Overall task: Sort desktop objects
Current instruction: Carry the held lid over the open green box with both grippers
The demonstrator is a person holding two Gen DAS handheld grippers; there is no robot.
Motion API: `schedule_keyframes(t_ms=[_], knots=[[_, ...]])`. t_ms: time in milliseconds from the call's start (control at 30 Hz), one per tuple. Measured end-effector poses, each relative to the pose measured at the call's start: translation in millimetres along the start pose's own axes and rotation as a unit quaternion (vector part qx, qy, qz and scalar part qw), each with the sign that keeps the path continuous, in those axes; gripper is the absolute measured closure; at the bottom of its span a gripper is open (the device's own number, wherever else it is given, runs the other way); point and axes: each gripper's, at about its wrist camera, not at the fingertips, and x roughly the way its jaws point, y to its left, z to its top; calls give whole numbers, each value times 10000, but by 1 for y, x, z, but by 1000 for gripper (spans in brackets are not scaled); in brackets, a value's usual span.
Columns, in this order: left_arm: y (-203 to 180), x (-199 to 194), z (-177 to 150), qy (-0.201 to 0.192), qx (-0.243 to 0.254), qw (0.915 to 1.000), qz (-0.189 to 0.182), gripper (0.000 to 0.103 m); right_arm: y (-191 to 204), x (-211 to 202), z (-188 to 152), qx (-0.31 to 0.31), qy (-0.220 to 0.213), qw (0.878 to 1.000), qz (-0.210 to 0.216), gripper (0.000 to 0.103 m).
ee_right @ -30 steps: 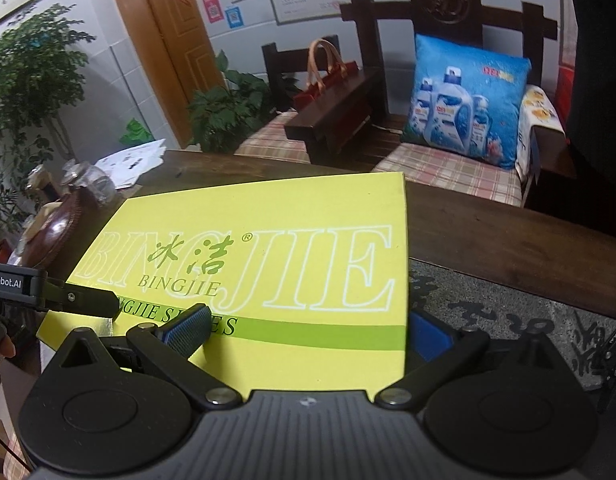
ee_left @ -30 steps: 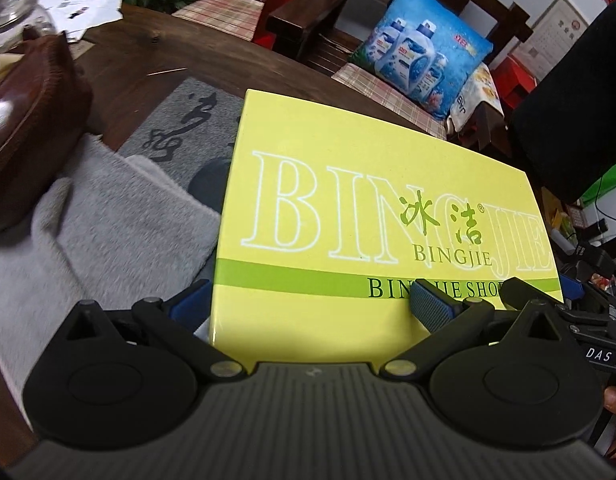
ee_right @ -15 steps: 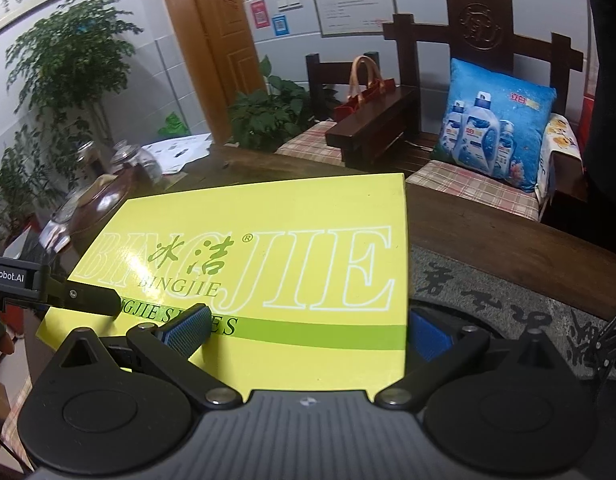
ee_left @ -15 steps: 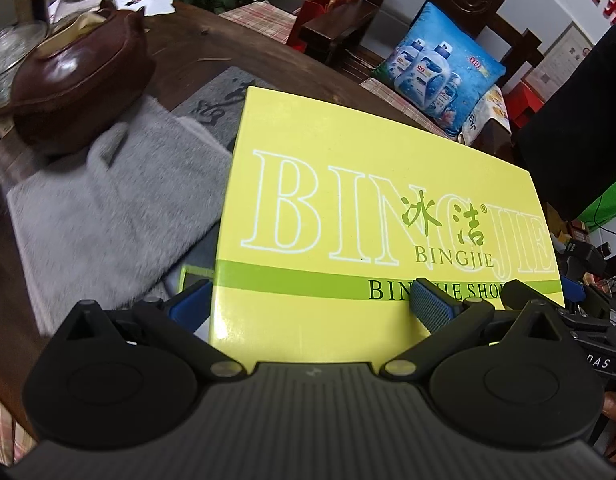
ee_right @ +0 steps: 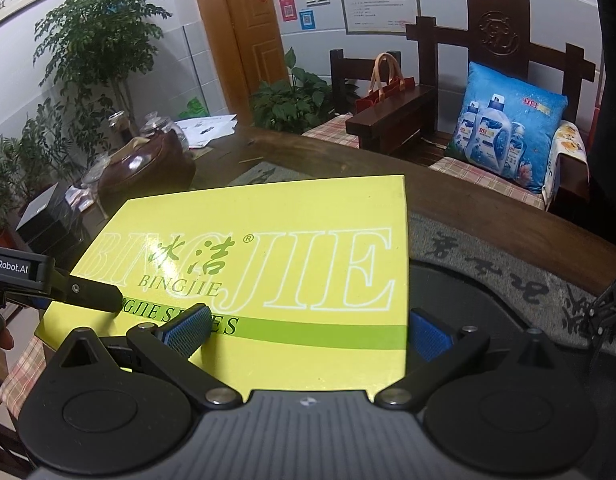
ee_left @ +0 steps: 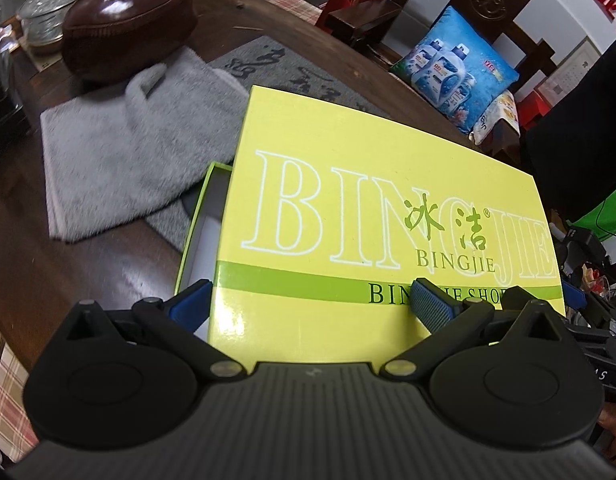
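1. Jaws of the left gripper [ee_left: 310, 304] spread wide, clamped across the near left end of the yellow lid [ee_left: 380, 236]: one blue pad under the lid's left edge, the other pressed on its printed top.
2. Jaws of the right gripper [ee_right: 308, 330] equally wide, gripping the lid's near right end the same way: left pad on top by the green stripe, right pad against the lid's right edge.
3. Lid filling the centre of both views, tilted, held above the open box [ee_left: 199, 236], whose white inside shows at centre left of the left wrist view.
4. Thin cardboard by the look of it: probably light, fairly stiff yet easy to bend or crease, smooth enough to slip.
5. Best taken at the two short ends near the corners, as here, with gentle pressure and both ends kept level.
6. Grey towel [ee_left: 119, 160] lying on the bench [ee_left: 75, 276] at left, just beyond the box; brown pot [ee_left: 127, 20] at upper left, well apart from the lid.
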Motion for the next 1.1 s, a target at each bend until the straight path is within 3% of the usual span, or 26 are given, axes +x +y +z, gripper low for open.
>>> schedule_keyframes(t_ms=[400,1100], knots=[[4,-3,-25,-3,-2,9999,118,0,1,-6,-27,36,54,10000,58,0],[11,-3,-37,49,120,9995,298,0,7,0,-48,186,98,9997,94,0]])
